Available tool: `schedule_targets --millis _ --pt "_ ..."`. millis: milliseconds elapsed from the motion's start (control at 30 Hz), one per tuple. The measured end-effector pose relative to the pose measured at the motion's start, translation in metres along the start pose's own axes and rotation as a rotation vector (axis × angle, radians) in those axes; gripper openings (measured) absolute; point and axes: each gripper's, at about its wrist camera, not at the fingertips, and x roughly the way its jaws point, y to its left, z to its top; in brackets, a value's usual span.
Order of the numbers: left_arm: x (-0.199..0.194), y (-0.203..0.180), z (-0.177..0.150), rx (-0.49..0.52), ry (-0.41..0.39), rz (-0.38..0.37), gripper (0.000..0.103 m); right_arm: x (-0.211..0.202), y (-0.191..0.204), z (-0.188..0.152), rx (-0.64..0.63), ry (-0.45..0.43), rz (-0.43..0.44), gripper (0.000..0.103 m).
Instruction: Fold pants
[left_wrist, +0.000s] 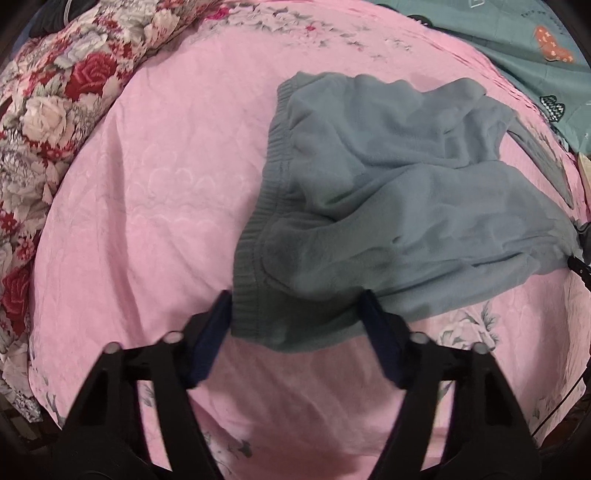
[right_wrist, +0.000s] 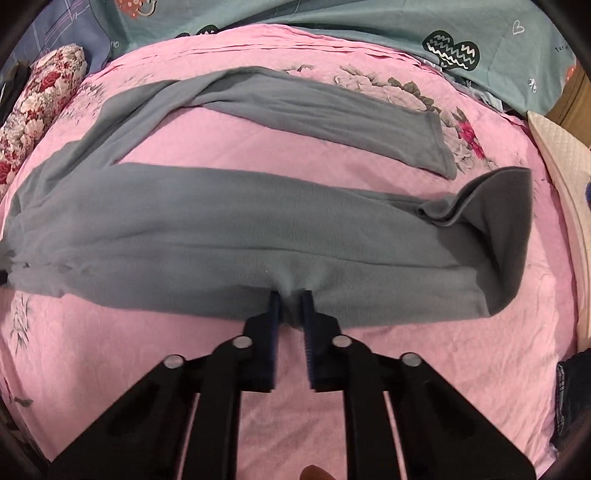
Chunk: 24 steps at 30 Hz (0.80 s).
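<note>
A pink quilted bedspread (right_wrist: 147, 369) covers the bed, with bare cloth all along the near side. On it lie the grey-green fleece pants (right_wrist: 207, 236), long axis running left to right, legs toward the right. The right gripper (right_wrist: 291, 306) is pinched tight on the near leg's edge. The left gripper (left_wrist: 295, 314) stands spread wide, straddling the ribbed waistband corner (left_wrist: 247, 299).
</note>
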Motion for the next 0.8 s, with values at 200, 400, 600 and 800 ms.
schedule_targets --millis 200,400,600,800 --pt "-0.006 0.003 0.0 -0.025 -0.004 -0.021 0.026 -0.038 0.0 -0.034 0.051 -0.008 0.038 0.004" --pt "-0.031 0.013 -0.019 -0.002 -0.037 -0.011 0.025 -0.084 0.018 -0.084 0.037 0.018 0.101 0.004" --pt "-0.029 0.034 -0.035 -0.034 -0.004 0.019 0.028 -0.087 0.022 -0.113 0.085 0.078 0.153 0.022" --pt "-0.046 0.037 -0.031 -0.058 -0.049 0.146 0.064 -0.12 -0.009 -0.079 0.011 -0.172 -0.177 0.086"
